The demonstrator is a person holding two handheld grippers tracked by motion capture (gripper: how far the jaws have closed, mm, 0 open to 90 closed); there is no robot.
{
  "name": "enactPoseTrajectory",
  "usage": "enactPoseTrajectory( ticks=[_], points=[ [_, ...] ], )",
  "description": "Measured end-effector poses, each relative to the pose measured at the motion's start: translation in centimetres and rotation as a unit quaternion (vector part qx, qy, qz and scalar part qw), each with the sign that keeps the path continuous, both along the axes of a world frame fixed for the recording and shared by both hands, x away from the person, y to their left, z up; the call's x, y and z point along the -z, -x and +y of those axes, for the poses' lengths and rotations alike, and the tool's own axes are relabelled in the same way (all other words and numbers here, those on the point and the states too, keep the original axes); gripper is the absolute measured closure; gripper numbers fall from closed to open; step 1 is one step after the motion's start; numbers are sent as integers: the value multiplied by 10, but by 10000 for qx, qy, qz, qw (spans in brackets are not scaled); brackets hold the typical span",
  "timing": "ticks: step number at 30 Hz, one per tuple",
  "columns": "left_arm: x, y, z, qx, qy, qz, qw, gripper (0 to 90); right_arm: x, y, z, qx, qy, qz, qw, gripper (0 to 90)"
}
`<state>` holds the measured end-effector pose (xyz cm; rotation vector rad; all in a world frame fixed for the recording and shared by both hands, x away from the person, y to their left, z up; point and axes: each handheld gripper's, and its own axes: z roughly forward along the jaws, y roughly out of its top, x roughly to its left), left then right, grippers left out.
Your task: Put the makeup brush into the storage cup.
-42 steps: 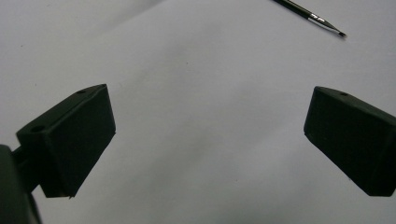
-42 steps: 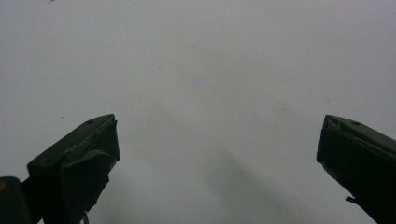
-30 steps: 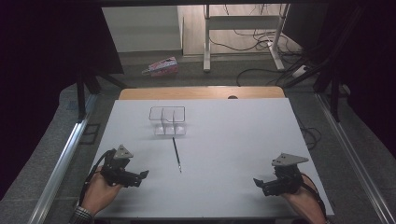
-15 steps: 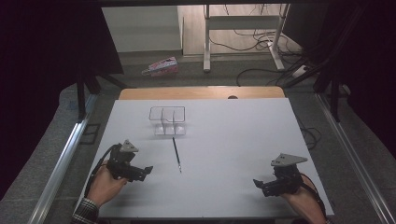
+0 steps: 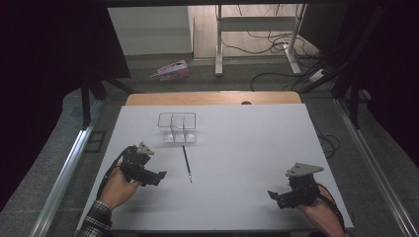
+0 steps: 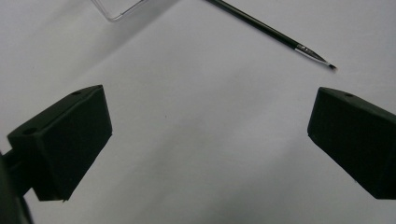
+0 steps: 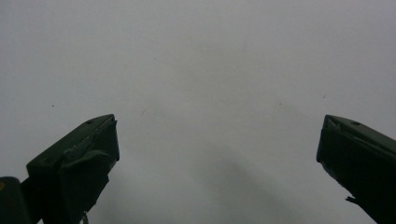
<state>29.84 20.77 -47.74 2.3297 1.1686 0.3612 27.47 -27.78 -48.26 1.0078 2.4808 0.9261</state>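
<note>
Near the table's [image 5: 257,128] left edge, the left gripper [image 5: 159,176] hovers with jaws spread wide apart, aimed at the thin black brush [image 5: 187,163] lying just beside it, tip toward the front edge. Just behind the brush stands a clear divided holder [image 5: 177,127]. Toward the front right corner, the right gripper [image 5: 272,195] gapes too, holding nothing.

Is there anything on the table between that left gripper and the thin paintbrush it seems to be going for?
No. Between the left gripper and the brush there is only bare white table. The clear divided organizer sits beyond the brush's far end, not in the path. The gripper's jaws stand wide apart, with the brush tip ahead.
</note>
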Motion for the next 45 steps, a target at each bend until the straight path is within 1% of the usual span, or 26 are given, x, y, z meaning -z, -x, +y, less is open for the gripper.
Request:
enactPoseTrajectory(
  ticks=[6,10,12,18,23,27,32,35,37,40,42,45],
  points=[
    [-6,-7,-9,53,-65,20,10000,9,0,0,0,2,5,16,10000,0],
    [-9,-15,-16,56,-73,99,9999,13,0,0,0,-9,14,24,10000,0],
    [-9,-16,-17,69,-79,119,9999,13,0,0,0,-11,14,25,10000,0],
    [-12,-24,-25,27,-49,195,9998,17,1,0,0,-15,25,32,10000,0],
    [-15,-29,-29,-35,-70,226,9997,21,1,0,1,-11,27,43,10000,0],
    [-17,-32,-33,-39,-57,244,9997,23,1,0,0,-8,22,46,10000,0],
    [-18,-37,-40,-8,-186,305,9994,26,1,0,1,-5,24,61,10000,0],
    [-18,-40,-45,-10,-207,328,9992,23,2,0,1,-1,27,65,10000,0],
    [-19,-43,-50,12,-261,367,9990,19,2,-1,0,10,44,79,10000,0],
    [-19,-45,-53,1,-304,372,9988,18,2,-1,0,28,43,71,10000,0],
    [-20,-48,-57,19,-318,418,9986,17,2,-1,0,26,45,72,10000,0],
    [-21,-50,-60,17,-358,415,9985,16,2,-1,0,25,54,86,9999,0]
  ],
)
